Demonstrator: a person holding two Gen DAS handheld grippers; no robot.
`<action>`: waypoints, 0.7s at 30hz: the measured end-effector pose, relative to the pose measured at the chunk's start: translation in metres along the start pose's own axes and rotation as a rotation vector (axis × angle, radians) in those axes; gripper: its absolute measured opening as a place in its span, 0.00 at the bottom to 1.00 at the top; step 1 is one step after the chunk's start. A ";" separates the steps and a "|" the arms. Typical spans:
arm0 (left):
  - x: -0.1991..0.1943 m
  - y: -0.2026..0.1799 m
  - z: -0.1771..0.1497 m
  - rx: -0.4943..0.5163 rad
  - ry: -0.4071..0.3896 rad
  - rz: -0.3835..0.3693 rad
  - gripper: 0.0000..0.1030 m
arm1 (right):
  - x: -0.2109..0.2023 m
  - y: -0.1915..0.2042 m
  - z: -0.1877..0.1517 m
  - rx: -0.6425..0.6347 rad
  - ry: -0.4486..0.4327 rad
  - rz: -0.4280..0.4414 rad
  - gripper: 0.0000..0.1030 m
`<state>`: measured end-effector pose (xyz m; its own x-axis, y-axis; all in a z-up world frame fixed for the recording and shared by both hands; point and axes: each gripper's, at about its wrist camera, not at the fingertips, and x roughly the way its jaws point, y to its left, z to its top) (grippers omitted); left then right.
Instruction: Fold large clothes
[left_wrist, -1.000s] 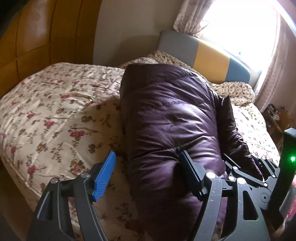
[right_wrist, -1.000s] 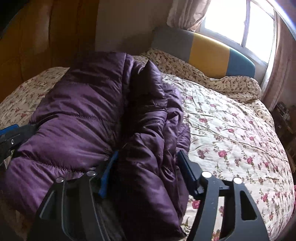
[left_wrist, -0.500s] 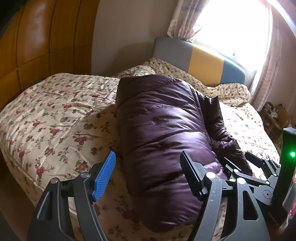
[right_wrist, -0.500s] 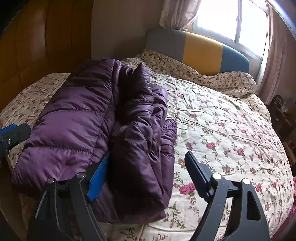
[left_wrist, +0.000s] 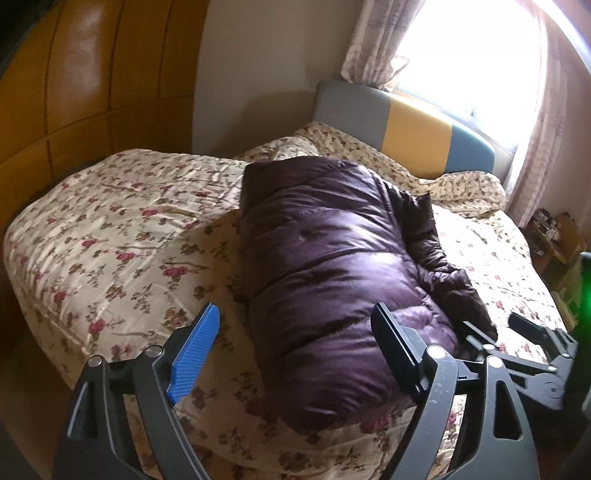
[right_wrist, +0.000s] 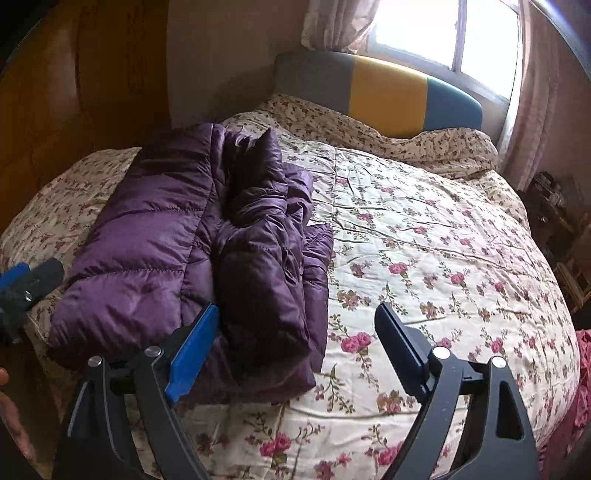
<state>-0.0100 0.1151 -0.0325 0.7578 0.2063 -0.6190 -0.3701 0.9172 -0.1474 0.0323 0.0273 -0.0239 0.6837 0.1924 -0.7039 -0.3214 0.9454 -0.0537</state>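
Room: wood-panelled wall (left_wrist: 74, 92) left, padded grey-yellow-blue headboard (right_wrist: 388, 96) under a bright window (right_wrist: 443, 33).
Bed: floral quilt (right_wrist: 443, 258), satiny, creased.
Jacket: purple puffer jacket (left_wrist: 325, 277), glossy, stitched in puffy bands, folded into a long bundle (sleeve tucked on its right side); long axis runs from the near bed edge toward the headboard.
Left gripper (left_wrist: 295, 347): jaws have just been opening, gaping, clear of the jacket's near end.
Right gripper (right_wrist: 299, 350): jaws likewise just opening, gaping, nothing gripped; bundle's right corner lies beyond them.
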 end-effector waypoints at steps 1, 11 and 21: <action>-0.002 0.001 -0.001 -0.003 -0.002 0.007 0.86 | -0.005 0.001 -0.001 0.001 -0.003 0.000 0.84; -0.020 0.001 -0.010 -0.014 -0.013 0.039 0.86 | -0.037 0.009 -0.007 -0.009 -0.040 0.015 0.91; -0.031 0.000 -0.015 -0.015 -0.022 0.060 0.92 | -0.041 0.009 -0.014 -0.012 -0.025 0.006 0.93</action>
<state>-0.0411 0.1033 -0.0247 0.7457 0.2684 -0.6099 -0.4230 0.8979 -0.1220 -0.0081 0.0241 -0.0051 0.6979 0.2042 -0.6865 -0.3328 0.9412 -0.0583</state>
